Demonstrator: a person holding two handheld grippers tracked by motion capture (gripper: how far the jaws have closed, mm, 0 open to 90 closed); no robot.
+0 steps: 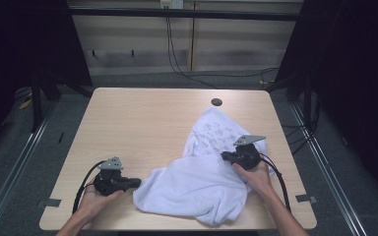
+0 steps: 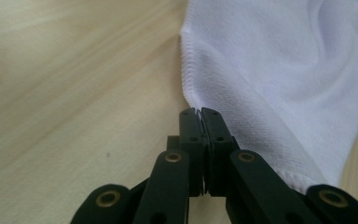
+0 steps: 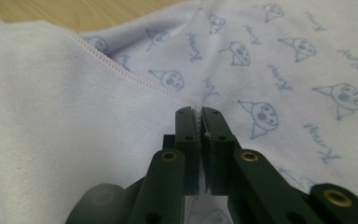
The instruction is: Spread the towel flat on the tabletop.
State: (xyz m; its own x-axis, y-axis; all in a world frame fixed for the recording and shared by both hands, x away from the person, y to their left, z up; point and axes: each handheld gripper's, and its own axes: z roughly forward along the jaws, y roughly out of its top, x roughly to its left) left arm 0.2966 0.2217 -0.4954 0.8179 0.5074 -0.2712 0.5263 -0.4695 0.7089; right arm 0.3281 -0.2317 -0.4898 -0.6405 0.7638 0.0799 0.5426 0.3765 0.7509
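Note:
A white cloth (image 1: 202,184) lies crumpled on the right half of the wooden table (image 1: 138,118); its upper part shows a faint blue print. My left gripper (image 1: 137,183) lies low at the cloth's left corner. In the left gripper view the left gripper (image 2: 199,112) has its jaws shut, with a sliver of the cloth's (image 2: 284,70) hemmed corner between the tips. My right gripper (image 1: 224,156) rests on top of the cloth. In the right gripper view the right gripper (image 3: 199,111) is shut on the stitched hem where the cloth's (image 3: 51,121) plain layer overlaps the printed side.
A round cable hole (image 1: 216,102) sits near the table's far edge, just beyond the cloth. Bare wood spreads over the table's left and far parts. Black cables (image 1: 177,64) run across the floor behind the table, and metal rails (image 1: 15,162) flank both sides.

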